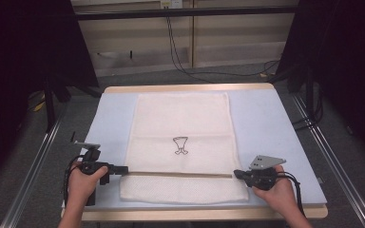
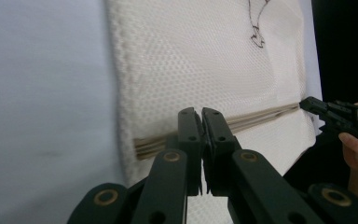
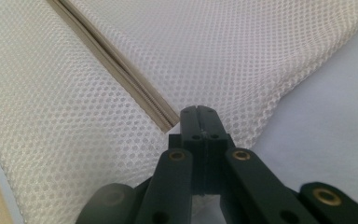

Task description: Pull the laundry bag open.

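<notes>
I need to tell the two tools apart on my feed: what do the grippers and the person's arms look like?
Both are black two-jaw tools. The left gripper and the right gripper each carry a grey three-cornered plate on top and trail a black cable. In the gripper views the jaws are flat black bars on linkage arms with brass-coloured pivot pins. The forearms are bare, no sleeves or gloves.

Cream honeycomb-mesh bag (image 1: pixel 180 118) with black line drawing (image 1: pixel 180 145), tan zipper strip (image 1: pixel 176 174), pale blue table (image 1: pixel 271 128)

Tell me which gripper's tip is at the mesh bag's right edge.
The right gripper: it sits at the right end of the zip line on the mesh bag; the left gripper is opposite.
</notes>
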Demonstrator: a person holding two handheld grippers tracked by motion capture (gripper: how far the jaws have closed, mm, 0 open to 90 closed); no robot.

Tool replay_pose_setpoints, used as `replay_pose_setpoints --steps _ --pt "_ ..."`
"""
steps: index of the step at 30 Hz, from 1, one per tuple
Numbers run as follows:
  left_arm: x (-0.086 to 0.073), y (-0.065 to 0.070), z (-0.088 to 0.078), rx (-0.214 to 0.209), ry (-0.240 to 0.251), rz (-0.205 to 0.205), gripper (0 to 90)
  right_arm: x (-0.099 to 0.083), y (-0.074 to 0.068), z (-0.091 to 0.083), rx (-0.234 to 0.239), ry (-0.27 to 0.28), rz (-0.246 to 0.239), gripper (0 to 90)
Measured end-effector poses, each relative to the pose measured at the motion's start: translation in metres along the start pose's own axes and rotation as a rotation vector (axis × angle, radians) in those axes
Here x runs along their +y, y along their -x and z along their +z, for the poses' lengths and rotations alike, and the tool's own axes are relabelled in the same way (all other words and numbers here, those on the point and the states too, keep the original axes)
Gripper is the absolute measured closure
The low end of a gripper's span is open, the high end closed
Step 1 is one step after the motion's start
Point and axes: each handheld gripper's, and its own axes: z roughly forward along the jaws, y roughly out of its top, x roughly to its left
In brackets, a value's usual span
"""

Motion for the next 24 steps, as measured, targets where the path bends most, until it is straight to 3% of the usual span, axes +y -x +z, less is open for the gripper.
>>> replay_pose_setpoints --steps 5,7,13,17,24 --pt "-0.001 -0.012 -0.010 0.003 0.018 -0.016 87.2 0.000 0.000 0.000 -0.001 0.001 -0.002 90.0" --pt "-0.001 -0.014 -0.012 -0.015 0.022 -0.025 87.2 0.000 0.000 0.000 0.000 0.001 -0.001 90.0" --pt "-0.001 -0.017 -0.012 0.008 0.018 -0.030 87.2 0.000 0.000 0.000 -0.002 0.002 -0.004 90.0" --pt "-0.002 -0.020 -0.017 -0.012 0.019 -0.045 87.1 0.000 0.000 0.000 -0.001 0.001 -0.004 90.0" --pt "-0.004 -0.022 -0.016 0.001 0.017 -0.039 87.2 0.000 0.000 0.000 -0.002 0.000 -0.004 90.0"
